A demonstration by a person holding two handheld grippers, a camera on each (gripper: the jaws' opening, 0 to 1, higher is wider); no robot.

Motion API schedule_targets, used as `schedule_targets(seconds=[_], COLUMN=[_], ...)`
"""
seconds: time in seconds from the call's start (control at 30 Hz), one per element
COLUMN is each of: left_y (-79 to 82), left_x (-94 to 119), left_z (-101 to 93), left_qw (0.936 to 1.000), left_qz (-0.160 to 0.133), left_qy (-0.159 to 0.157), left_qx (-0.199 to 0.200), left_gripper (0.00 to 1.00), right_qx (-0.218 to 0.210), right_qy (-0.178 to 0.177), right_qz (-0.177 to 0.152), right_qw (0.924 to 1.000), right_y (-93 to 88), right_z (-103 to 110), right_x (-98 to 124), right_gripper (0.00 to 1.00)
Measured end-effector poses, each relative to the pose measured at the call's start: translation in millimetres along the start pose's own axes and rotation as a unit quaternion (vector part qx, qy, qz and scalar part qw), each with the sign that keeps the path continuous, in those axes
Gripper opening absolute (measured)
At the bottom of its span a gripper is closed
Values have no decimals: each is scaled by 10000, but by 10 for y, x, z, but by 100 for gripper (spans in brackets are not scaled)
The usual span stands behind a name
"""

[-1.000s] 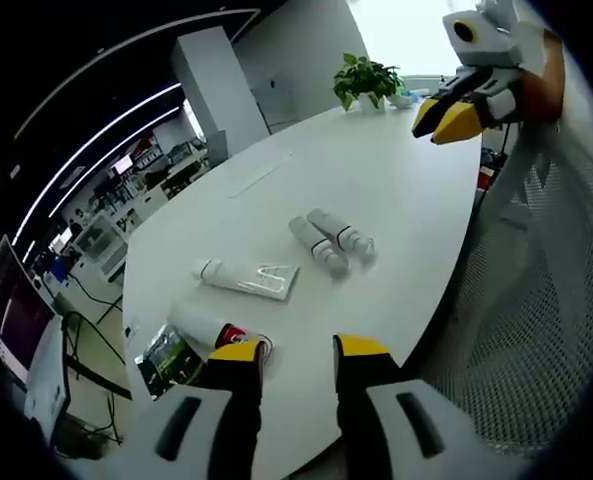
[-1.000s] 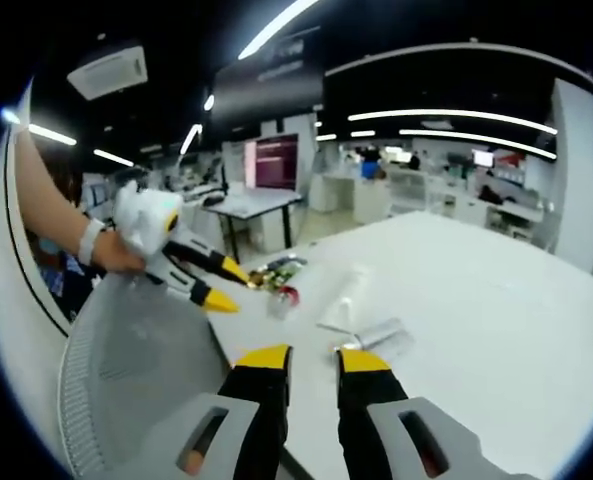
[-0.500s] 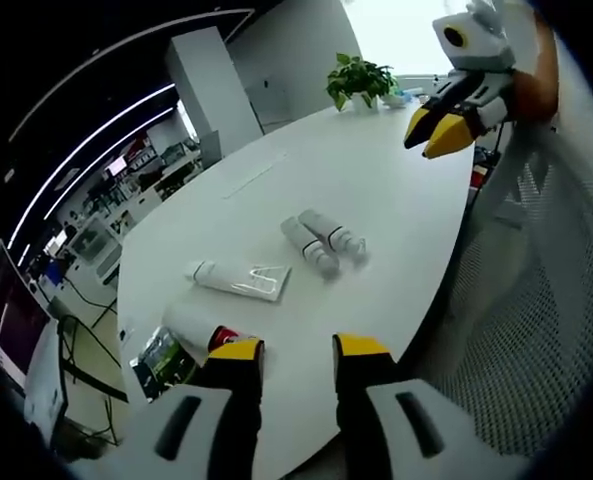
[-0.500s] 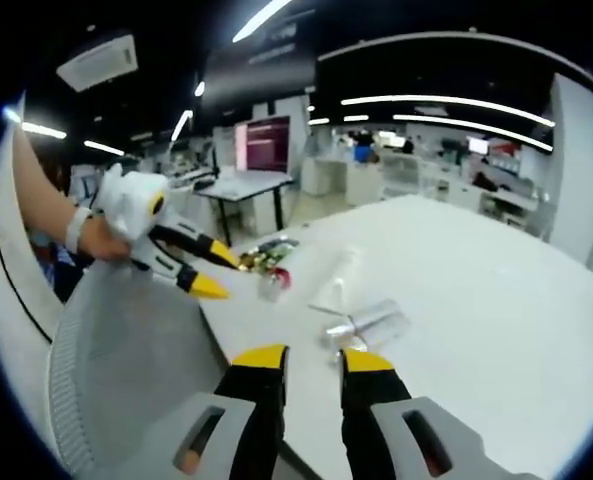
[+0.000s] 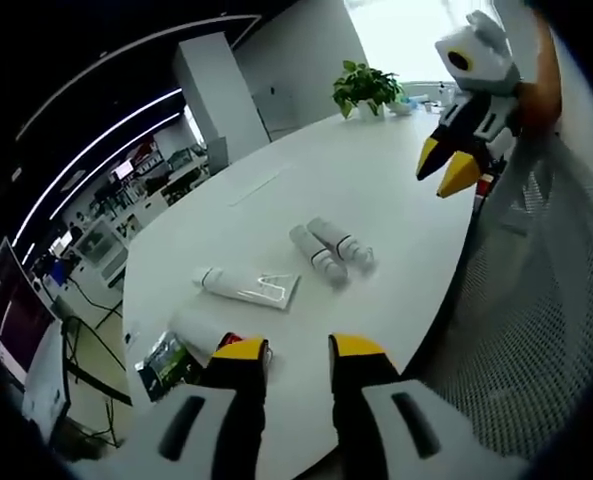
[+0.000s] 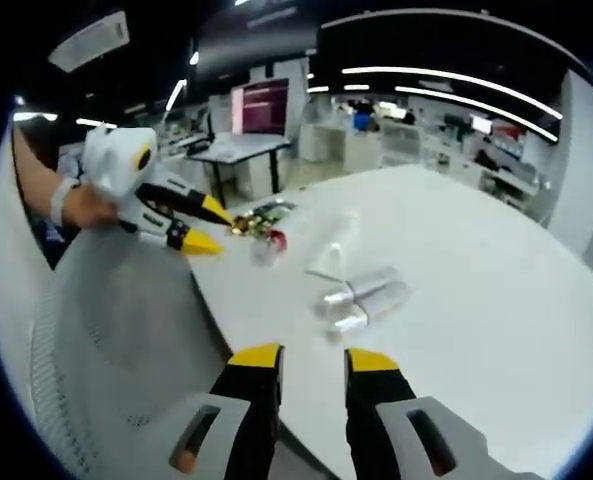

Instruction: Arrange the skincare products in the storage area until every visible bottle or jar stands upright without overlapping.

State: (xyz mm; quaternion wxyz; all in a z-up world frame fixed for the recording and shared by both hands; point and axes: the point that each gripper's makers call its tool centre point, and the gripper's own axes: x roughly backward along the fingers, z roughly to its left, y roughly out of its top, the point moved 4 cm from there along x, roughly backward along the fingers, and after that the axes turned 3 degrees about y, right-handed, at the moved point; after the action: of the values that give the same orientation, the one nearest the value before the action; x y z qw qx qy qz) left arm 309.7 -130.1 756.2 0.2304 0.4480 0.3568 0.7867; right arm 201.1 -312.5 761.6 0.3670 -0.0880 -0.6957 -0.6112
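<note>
Both grippers, left [image 5: 286, 350] and right [image 6: 311, 357], stood open and empty over the table's near edge.
Two bottles [image 5: 328, 250] lay side by side on the white table [image 5: 376, 170], long axes running away from the right gripper, which looked nearer; the left gripper view also showed a flat tube [image 5: 246, 287] and a red-capped bottle [image 5: 208, 333] beside its left jaw.

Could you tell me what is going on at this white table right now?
A person holds two yellow-tipped grippers, left gripper and right gripper, both open and empty, above the edge of the white oval table. Nothing is grasped yet. Two small silver-capped bottles lie side by side, and a white squeeze tube and a white red-capped bottle also lie flat.
</note>
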Motion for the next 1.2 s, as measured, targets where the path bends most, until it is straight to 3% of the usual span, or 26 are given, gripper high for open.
schedule_targets(seconds=[0.17, 0.23, 0.27, 0.3, 0.37, 0.47, 0.67, 0.77, 0.83, 0.97, 1.07, 1.13, 1.2], left_y=[3, 27, 40, 57, 70, 100, 96, 105, 104, 102, 105, 101, 93], left_x=[-2, 0, 4, 13, 19, 30, 14, 11, 10, 6, 9, 4, 4], left_z=[14, 12, 16, 29, 45, 60, 52, 46, 41, 66, 83, 92, 88], left_qw=[10000, 10000, 9999, 9998, 9997, 9992, 9992, 9992, 9992, 9991, 9990, 9990, 9991], left_qz=[-1, -82, -123, -177, -216, -332, -340, -371, -369, -356, -357, -340, -302], left_qy=[32, 35, 54, 87, 130, 153, 151, 143, 157, 212, 260, 282, 288], left_qx=[-7, -16, -13, 19, 60, 161, 108, 57, -15, 26, 19, 33, 10], left_gripper=[21, 21, 21, 20, 20, 19, 20, 24, 25, 25, 25, 25, 25], right_qx=[-49, -173, 15, 35, 86, 436, 1308, 1361, 1504, 2095, 2801, 3002, 2994], right_qy=[-86, -122, -218, -239, -158, -65, 292, 604, 611, 858, 1014, 1206, 1471], right_qz=[206, 497, 767, 762, 396, 127, -327, -48, -174, -408, -130, -394, -301], right_qw=[9997, 9985, 9968, 9968, 9991, 9989, 9904, 9888, 9866, 9732, 9545, 9454, 9423], right_y=[12, -14, -4, 38, 262, 576, 1272, 1500, 1747, 2223, 2581, 2823, 2890], right_z=[-57, -101, -173, -203, -261, -361, -519, -563, -599, -520, -484, -407, -357], right_x=[-17, -16, -11, -26, -83, -173, -468, -651, -750, -865, -978, -1054, -1147], right_gripper=[28, 30, 28, 27, 29, 33, 36, 34, 33, 33, 32, 32, 31])
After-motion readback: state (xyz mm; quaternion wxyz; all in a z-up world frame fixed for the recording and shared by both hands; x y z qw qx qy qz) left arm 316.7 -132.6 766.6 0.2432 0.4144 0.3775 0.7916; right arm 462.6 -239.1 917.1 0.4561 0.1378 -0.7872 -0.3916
